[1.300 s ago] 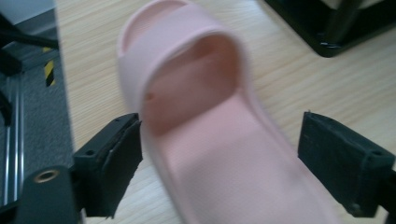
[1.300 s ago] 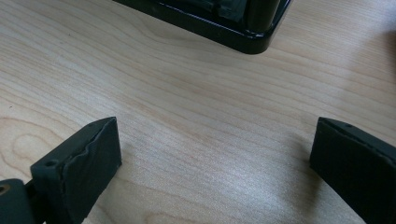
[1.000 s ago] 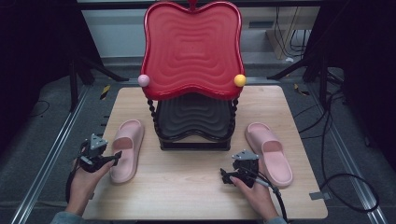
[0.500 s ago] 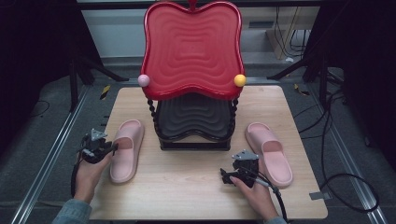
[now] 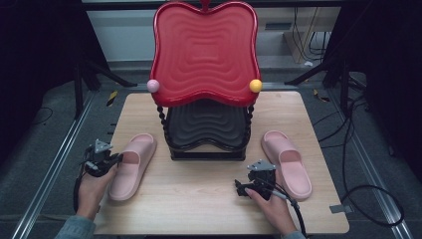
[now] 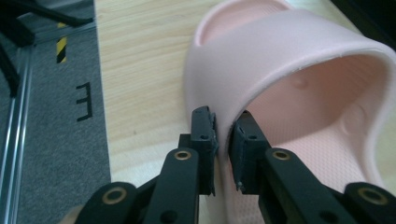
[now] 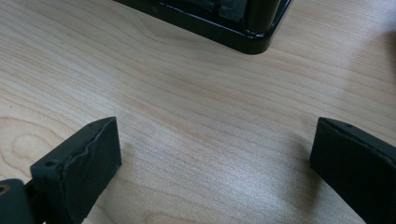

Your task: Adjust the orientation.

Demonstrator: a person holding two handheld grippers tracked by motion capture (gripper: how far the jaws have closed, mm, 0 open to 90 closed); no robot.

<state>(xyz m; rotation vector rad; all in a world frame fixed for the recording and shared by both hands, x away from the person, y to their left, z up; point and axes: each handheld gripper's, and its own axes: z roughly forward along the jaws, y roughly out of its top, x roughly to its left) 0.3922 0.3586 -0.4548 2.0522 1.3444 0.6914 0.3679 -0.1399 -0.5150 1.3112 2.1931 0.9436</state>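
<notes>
Left of the 2-tier rack (image 5: 206, 119), my left claw (image 6: 224, 140) is pinched on the side wall of the left slipper (image 5: 130, 166), right at the strap's edge, with the slipper lying flat on the desk (image 5: 199, 199). I judge the bite shallow: soft foam could fold or slide out of the pads if I lift quickly, and a swinging slipper might knock the rack's twisted post. My right claw (image 7: 210, 172) stands wide with nothing in it, low over bare wood in front of the rack, beside the right slipper (image 5: 287, 163); dropping further could scrape the desk. I can read 1 mark, an "E" (image 6: 85, 101) on the grey floor beside the desk; the slippers and rack show no brand.
</notes>
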